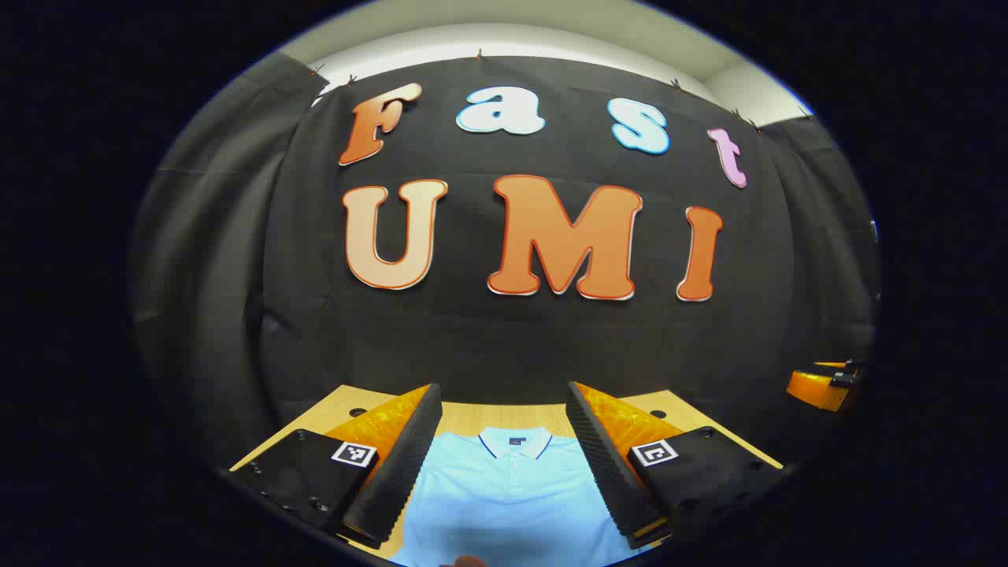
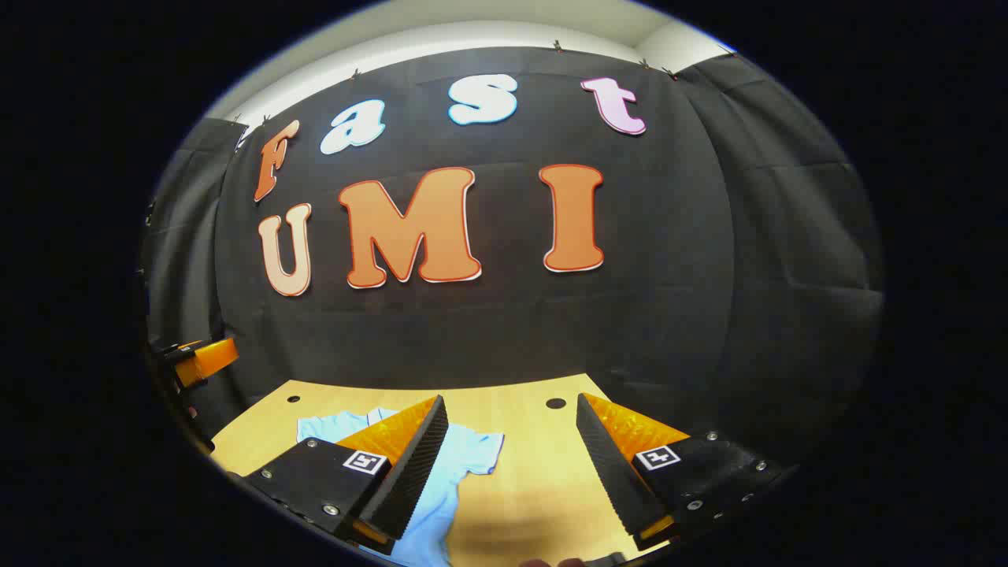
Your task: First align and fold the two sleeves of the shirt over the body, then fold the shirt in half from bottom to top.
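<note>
The shirt [image 1: 512, 504] is pale sky blue, its collar [image 1: 516, 439] white with a thin dark stripe along the edge. Under the shirt, the table [image 2: 512, 425] is light yellow wood grain with small dark holes. Behind the table, the booth wall is black cloth.

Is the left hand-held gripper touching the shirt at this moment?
Cannot tell. In the left gripper view the left hand-held gripper stands open with the shirt lying flat between its fingers, but the view shows neither contact nor a clear gap.
</note>
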`<control>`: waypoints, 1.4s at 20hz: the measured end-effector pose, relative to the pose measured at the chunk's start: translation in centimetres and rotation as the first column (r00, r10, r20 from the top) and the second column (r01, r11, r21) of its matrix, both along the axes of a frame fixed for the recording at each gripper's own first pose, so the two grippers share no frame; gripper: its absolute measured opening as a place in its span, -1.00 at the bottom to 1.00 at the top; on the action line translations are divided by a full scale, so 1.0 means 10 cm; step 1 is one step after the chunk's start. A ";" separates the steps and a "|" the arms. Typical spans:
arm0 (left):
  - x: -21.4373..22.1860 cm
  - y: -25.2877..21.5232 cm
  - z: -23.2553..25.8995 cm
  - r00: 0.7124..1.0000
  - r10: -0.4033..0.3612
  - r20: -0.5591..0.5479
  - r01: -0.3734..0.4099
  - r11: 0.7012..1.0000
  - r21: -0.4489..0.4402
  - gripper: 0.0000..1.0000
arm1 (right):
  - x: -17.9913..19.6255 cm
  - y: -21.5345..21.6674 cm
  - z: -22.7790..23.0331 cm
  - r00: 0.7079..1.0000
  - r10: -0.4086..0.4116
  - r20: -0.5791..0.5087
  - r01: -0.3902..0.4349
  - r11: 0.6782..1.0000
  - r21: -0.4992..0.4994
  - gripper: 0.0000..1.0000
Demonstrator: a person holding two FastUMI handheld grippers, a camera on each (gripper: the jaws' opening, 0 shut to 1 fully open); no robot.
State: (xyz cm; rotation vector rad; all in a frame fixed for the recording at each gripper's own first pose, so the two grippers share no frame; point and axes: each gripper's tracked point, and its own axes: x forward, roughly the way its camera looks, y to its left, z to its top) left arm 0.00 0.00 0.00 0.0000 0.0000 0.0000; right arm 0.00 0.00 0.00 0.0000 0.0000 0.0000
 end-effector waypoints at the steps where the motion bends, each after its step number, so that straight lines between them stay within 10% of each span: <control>1: 0.02 0.23 0.05 1.000 0.012 0.009 -0.012 1.000 -0.010 0.99 | 0.01 0.13 0.00 1.000 -0.006 -0.005 0.006 1.000 -0.005 0.98; 16: 0.28 1.64 0.21 0.999 0.051 -0.003 -0.051 0.998 0.034 1.00 | 0.10 0.92 0.14 0.996 -0.092 -0.010 0.092 0.995 -0.026 0.98; 28: 0.67 1.60 0.23 0.996 0.083 -0.019 -0.083 0.996 0.027 1.00 | 0.75 0.79 -0.16 0.981 -0.077 -0.176 0.066 0.995 -0.069 0.98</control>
